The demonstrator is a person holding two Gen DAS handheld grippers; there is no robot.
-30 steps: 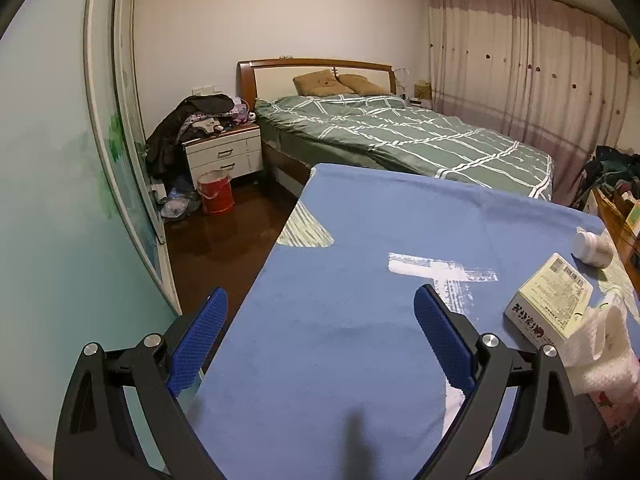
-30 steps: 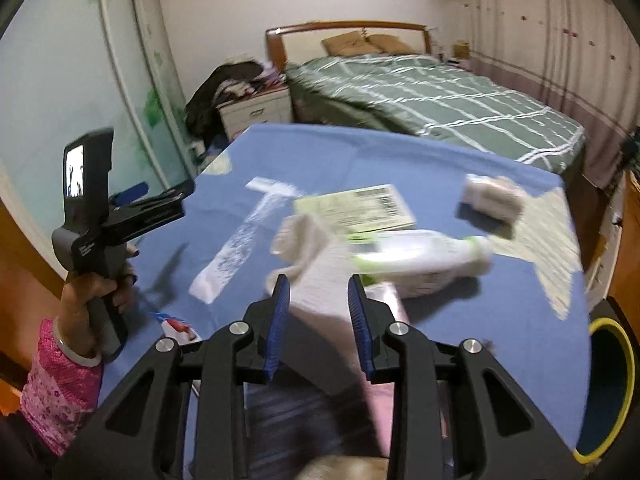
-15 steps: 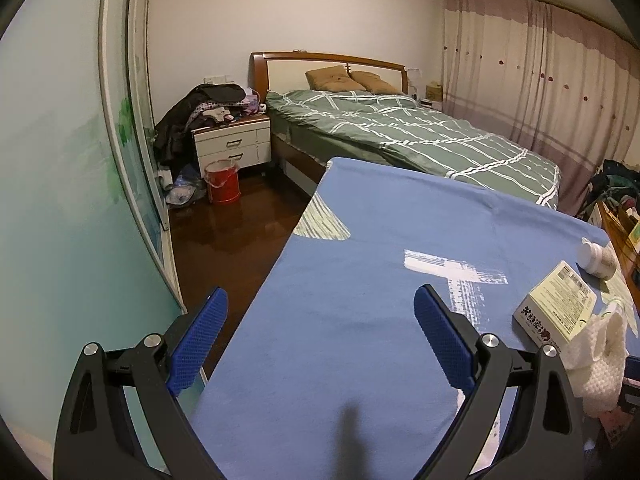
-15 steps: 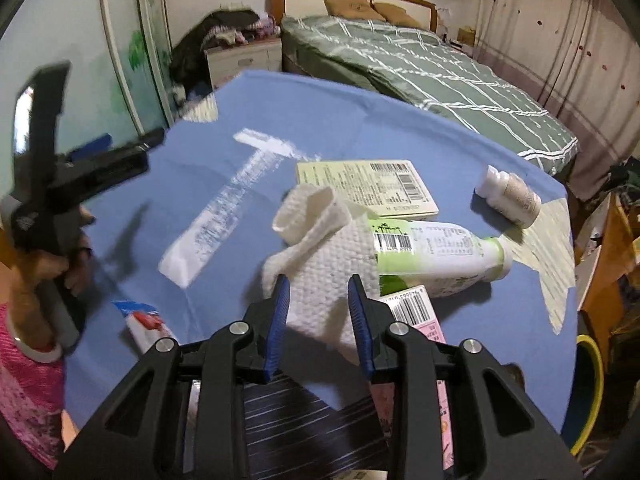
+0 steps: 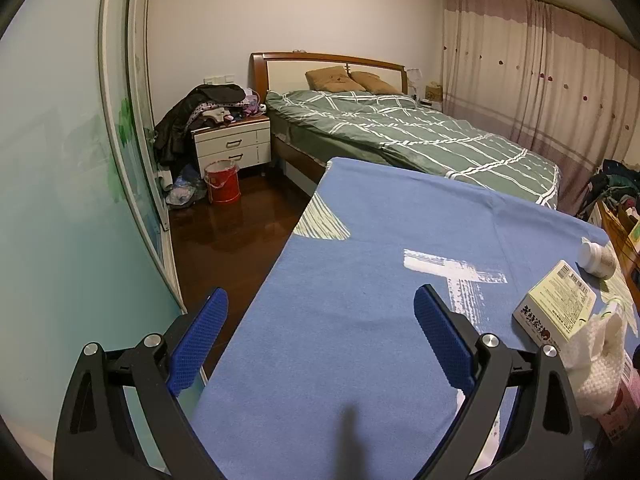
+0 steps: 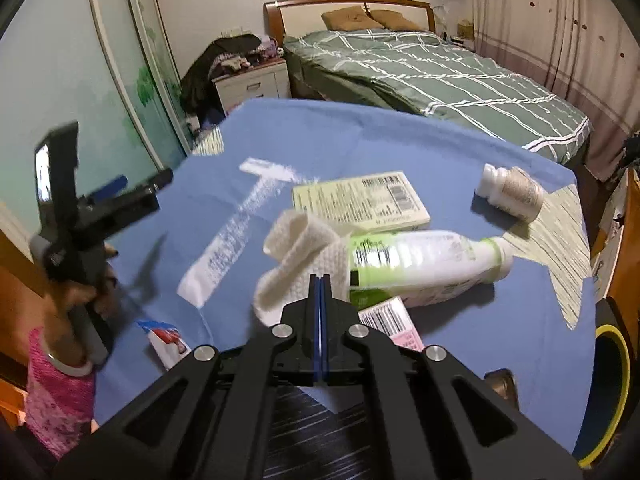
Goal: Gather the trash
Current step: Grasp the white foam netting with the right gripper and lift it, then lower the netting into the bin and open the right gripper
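Trash lies on a blue cloth-covered table [image 6: 400, 148]: a crumpled white paper towel [image 6: 304, 256], a white and green plastic bottle [image 6: 424, 264] on its side, a pale yellow box [image 6: 360, 200], a small white pill bottle [image 6: 512, 192], a pink packet [image 6: 392, 320] and a red and blue packet [image 6: 164, 336]. My right gripper [image 6: 321, 280] is shut, its tips at the towel's near edge; whether it pinches the towel is unclear. My left gripper [image 5: 320, 320] is open and empty above the table's left part. The towel [image 5: 600, 356] and box [image 5: 556, 300] show at its right.
A bin with a yellow rim [image 6: 612, 388] stands below the table's right edge. A green bed [image 5: 400, 132] lies behind the table, with a nightstand [image 5: 232, 148] and a red bucket [image 5: 222, 182] at the left. A mirrored wardrobe door [image 5: 132, 160] runs along the left.
My right gripper has closed its jaws and moved in to the near edge of the paper towel. My left gripper stays open and has shifted slightly.
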